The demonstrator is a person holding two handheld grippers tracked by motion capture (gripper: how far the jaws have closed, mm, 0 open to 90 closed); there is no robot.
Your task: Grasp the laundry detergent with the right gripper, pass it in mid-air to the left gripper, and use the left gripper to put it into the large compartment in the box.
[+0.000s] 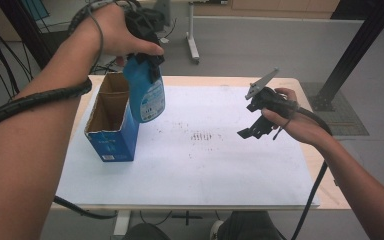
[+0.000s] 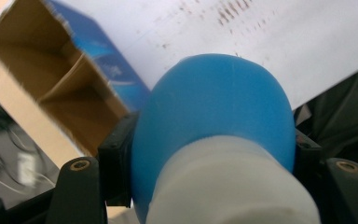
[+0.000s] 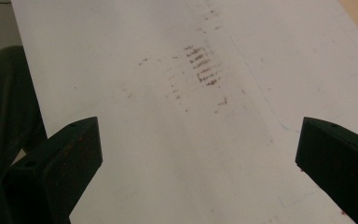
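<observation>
The bench [image 1: 280, 82] carries a white sheet [image 1: 205, 165] with faint brown marks near its middle, and at its left stands a blue box [image 1: 111, 135], open at the top and split inside by a card divider into a near and a far cell. A blue bottle [image 1: 146, 95] hangs in the air just right of the box's far end, its long axis close to upright and its base a little above the rim. The left tongs [image 1: 147, 62] pinch it at the neck from above, jaws pressed against both sides of the blue shoulder, as the left gripper view shows. The box lies below and to the left of the bottle, so the left hand is by far the nearer one. The right tongs [image 1: 252, 131] hover spread and empty over the sheet's right side, well apart from both.
</observation>
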